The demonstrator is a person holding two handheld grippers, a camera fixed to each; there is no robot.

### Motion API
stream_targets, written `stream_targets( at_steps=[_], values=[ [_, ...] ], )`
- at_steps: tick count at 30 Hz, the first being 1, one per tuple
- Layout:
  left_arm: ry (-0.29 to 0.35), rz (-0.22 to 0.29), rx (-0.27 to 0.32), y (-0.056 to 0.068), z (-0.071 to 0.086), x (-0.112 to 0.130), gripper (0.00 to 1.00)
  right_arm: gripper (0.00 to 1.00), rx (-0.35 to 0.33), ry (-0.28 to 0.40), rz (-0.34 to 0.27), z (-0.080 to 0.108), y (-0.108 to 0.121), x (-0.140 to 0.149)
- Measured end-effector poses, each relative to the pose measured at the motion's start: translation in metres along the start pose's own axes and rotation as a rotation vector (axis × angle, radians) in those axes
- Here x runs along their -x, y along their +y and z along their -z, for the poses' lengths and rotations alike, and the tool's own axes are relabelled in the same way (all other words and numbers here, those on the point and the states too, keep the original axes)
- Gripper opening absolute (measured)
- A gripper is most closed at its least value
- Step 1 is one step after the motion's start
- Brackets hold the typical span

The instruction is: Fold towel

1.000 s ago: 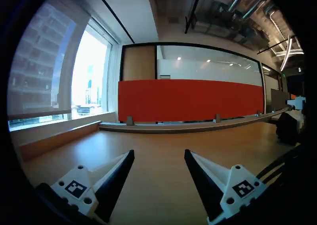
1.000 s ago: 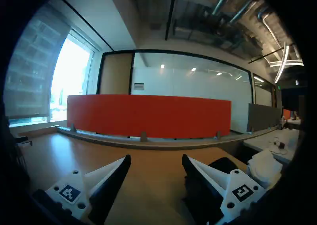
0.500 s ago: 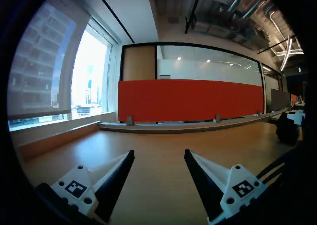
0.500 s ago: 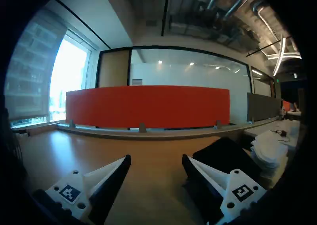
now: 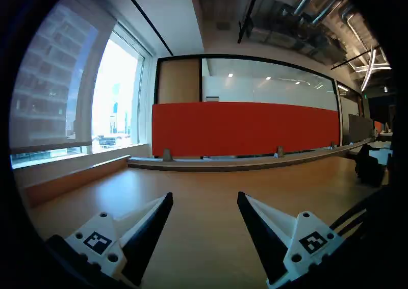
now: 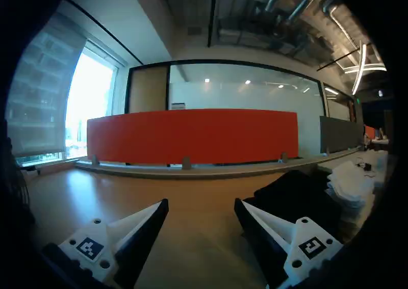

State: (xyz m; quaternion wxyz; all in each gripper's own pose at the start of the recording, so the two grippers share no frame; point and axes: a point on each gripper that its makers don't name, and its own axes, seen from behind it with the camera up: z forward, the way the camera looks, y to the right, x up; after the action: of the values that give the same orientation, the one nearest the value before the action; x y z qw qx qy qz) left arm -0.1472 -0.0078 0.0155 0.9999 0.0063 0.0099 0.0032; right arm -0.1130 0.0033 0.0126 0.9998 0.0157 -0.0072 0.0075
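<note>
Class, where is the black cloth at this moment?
In the right gripper view, the black cloth lies on the wooden table at lower right, just beyond the right gripper, left of a white folded stack.

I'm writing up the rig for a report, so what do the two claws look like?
The left claw and right claw match: two white wedge-shaped fingers tapering to points, black inner faces, each with a square black-and-white marker and small screw holes. Black cables run beside the left one.

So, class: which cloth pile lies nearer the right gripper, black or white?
The black cloth heap, lying just ahead of the right gripper; the stack of white folded cloths sits farther off.
</note>
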Motion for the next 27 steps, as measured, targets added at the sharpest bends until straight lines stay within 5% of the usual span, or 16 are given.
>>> stream_targets(
  at_steps=[11, 27],
  values=[
    [0.000, 0.000, 0.000, 0.0002, 0.0001, -0.0002, 0.94, 1.00, 0.004, 0.002, 0.045, 0.0022, -0.0061, 0.0072],
    [0.000, 0.000, 0.000, 0.0003, -0.0002, -0.0006, 0.94, 1.00, -0.005, 0.007, 0.015, 0.0066, -0.0052, 0.0050]
  ],
)
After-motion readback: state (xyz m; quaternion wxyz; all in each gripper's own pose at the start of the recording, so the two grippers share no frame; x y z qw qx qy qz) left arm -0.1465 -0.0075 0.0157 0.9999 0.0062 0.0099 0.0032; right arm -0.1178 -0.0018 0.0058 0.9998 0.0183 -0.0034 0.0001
